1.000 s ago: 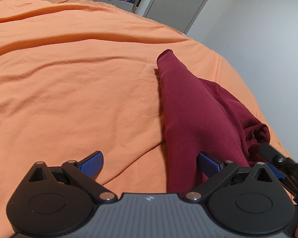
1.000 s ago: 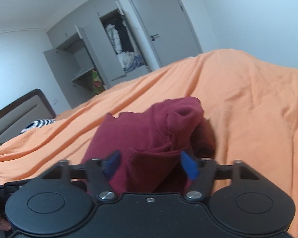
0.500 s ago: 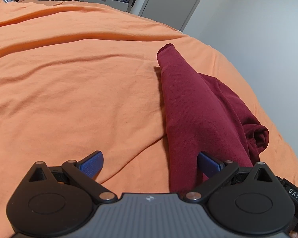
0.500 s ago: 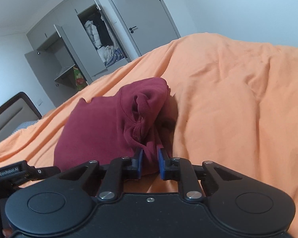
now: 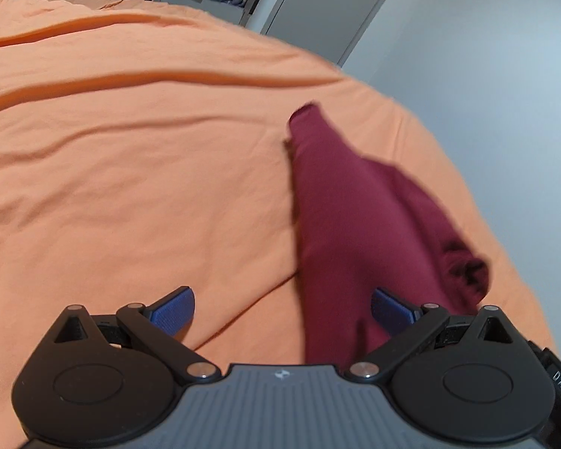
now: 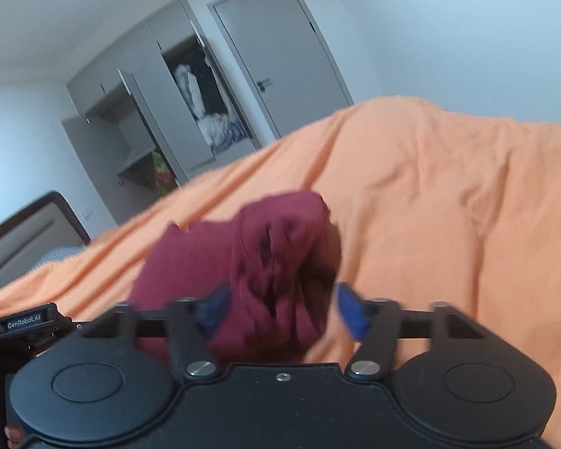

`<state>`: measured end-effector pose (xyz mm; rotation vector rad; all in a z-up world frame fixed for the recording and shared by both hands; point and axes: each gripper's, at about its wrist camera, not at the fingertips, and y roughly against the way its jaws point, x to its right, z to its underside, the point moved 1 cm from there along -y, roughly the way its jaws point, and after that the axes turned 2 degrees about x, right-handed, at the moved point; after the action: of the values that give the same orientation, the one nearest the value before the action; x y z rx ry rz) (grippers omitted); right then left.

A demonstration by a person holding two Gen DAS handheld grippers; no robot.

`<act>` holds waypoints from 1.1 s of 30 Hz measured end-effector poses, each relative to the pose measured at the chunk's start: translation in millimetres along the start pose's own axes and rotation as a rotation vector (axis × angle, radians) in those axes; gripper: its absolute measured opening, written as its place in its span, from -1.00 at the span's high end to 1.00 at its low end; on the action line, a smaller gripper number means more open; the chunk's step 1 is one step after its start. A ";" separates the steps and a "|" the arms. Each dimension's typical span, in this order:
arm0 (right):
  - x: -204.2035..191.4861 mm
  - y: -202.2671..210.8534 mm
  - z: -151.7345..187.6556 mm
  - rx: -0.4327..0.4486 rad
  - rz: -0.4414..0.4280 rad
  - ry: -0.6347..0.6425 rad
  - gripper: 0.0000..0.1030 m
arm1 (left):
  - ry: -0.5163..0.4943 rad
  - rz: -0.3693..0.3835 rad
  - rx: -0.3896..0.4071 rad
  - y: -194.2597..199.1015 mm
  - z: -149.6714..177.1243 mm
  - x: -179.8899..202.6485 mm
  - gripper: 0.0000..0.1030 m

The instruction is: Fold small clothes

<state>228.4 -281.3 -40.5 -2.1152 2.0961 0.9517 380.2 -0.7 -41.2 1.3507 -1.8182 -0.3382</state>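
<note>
Now both tongs gape wide — left tongs (image 5: pixel 280 308) and right tongs (image 6: pixel 280 308) straddle the maroon garment (image 5: pixel 355 224) on the orange bed (image 5: pixel 131 168).

- The bed (image 5: pixel 131 172), covered in a wrinkled orange sheet (image 6: pixel 448 194).
- A dark red garment (image 5: pixel 340 217) lies bunched directly on the sheet, near the bed's edge.

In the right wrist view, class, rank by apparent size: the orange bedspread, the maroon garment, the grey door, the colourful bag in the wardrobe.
1. Orange bedspread, the largest by far.
2. and 3. Maroon garment and grey door look similar; the garment lies much nearer, so I will not rank them.
4. Colourful bag, the smallest.
</note>
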 end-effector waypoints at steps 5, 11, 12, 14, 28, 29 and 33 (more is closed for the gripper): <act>0.0 -29.3 -19.9 0.007 -0.007 -0.012 -0.63 | -0.013 0.027 0.030 -12.9 -17.1 18.3 -0.99; 15.2 -62.8 -29.7 -0.037 0.056 -0.058 0.58 | -0.049 -0.024 -0.035 -37.0 -12.2 30.3 -0.99; 18.7 -65.7 -29.0 -0.047 0.072 -0.056 0.68 | -0.051 -0.036 -0.046 -40.2 -9.3 30.2 -0.99; 22.4 -68.1 -24.8 -0.054 0.098 -0.030 0.72 | -0.051 -0.039 -0.052 -43.1 -4.2 27.1 -0.99; 11.9 -67.6 -29.5 0.007 0.150 0.117 -0.55 | -0.066 -0.002 0.044 -33.7 -28.6 30.6 -0.99; 10.3 -70.8 -33.5 0.012 0.139 0.120 -0.64 | -0.082 -0.010 0.053 -36.7 -33.6 33.9 -0.99; 1.7 -91.0 -43.3 0.012 0.097 0.155 -0.93 | -0.105 -0.059 0.064 -51.6 -47.5 39.8 -0.99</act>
<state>328.6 -291.8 -42.1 -2.1648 2.2888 0.8040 446.5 -44.2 -26.5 1.4572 -1.8921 -0.3920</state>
